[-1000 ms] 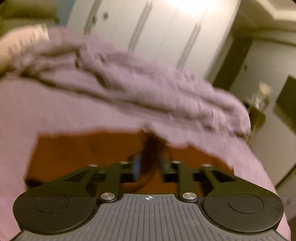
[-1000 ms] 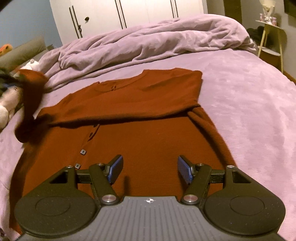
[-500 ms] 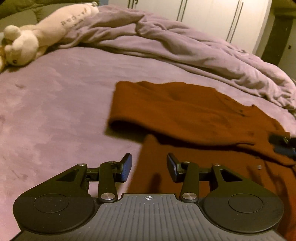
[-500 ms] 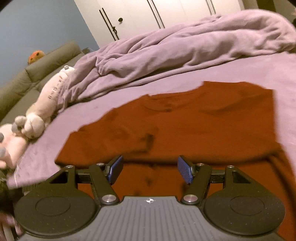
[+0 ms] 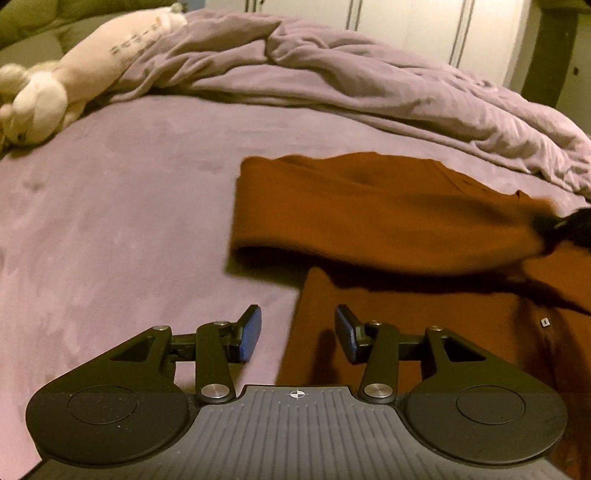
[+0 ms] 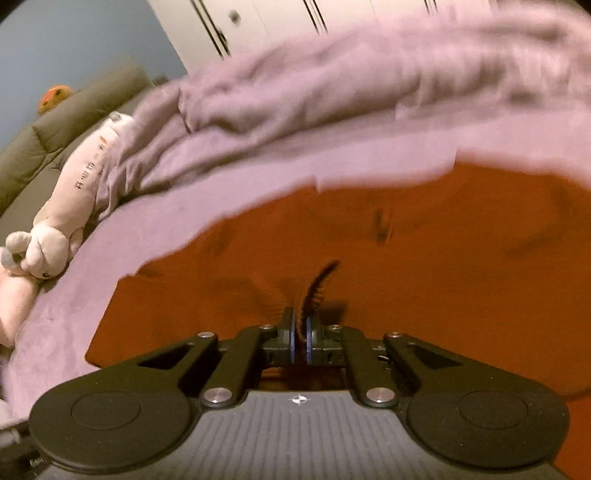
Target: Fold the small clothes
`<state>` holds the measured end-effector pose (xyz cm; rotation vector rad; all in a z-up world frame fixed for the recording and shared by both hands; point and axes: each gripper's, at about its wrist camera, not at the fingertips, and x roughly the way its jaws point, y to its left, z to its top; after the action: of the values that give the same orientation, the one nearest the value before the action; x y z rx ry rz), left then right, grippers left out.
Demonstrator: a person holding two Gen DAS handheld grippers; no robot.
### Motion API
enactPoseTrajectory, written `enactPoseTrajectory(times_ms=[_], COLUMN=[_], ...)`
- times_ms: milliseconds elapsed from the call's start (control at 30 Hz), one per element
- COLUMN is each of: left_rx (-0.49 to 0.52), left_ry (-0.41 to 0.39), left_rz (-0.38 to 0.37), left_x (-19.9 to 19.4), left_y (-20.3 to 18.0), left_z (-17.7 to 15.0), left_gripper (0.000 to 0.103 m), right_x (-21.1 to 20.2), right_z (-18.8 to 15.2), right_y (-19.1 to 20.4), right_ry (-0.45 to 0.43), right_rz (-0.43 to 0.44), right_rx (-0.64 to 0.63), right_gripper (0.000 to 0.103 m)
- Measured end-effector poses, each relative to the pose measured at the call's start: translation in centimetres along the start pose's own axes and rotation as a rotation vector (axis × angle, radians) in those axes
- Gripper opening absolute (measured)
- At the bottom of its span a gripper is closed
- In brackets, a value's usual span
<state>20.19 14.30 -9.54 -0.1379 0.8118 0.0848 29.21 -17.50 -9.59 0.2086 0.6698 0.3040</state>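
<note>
A rust-red cardigan [image 5: 369, 206] lies on the bed with its sleeves folded across the chest. My left gripper [image 5: 298, 325] hovers open over the garment's left side edge, which runs under the gap between the blue pads; nothing is pinched there. In the right wrist view my right gripper [image 6: 300, 332] is shut on a raised fold of the cardigan [image 6: 406, 240], and a ridge of fabric stands up from between the pads. That same gripper shows as a dark blur [image 5: 565, 225] at the right edge of the left wrist view. A small button [image 5: 545, 322] shows on the front.
The bed sheet [image 5: 129, 221] is mauve, with a crumpled mauve duvet [image 5: 369, 85] heaped along the far side. A cream plush toy [image 5: 55, 92] lies at the far left, beside a green cushion [image 6: 55, 122]. White wardrobe doors [image 5: 424, 22] stand behind.
My right gripper went from wide open to shut on a fold of the cardigan as it moved in close. My left gripper let go of the cloth, opened and tipped down over the side edge.
</note>
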Motion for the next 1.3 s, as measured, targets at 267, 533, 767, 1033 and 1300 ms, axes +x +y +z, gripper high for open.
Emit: enactPoseTrajectory(times_ms=[267,533,767,1033,1300], left_rx=[0.110,0.084,0.105,0.080,0.059], left_ry=[0.035,0.054,0.038,0.045,0.015], left_rz=[-0.015,0.006,0.037,0.053,0.027], left_x=[3.3,4.9,5.0,5.8,3.5], left_y=[-3.8,-4.8,-5.1,-4.9,-4.1], left_z=[1.3,2.4,2.7,3.1,3.4], left_gripper=[0.043,0.043,0.046,0.049,0.050], right_x=[-5.0,-3.7,-4.0,-4.6,-5.0], right_z=[-0.7,-2.4,-1.5,-0.2,-1.4], right_y=[-8.8,-13.2,-11.6,-13.8,-16.3], right_ry=[-0.067,0.016,-0.057,-0.093,-0.049], right_rz=[-0.246,-0.123,-0.212,-0.423,-0.379], right_rx=[0.019,0.215,0.062,-0.055,0.088], right_gripper=[0.005,0.023,0.005,0.004,0.001])
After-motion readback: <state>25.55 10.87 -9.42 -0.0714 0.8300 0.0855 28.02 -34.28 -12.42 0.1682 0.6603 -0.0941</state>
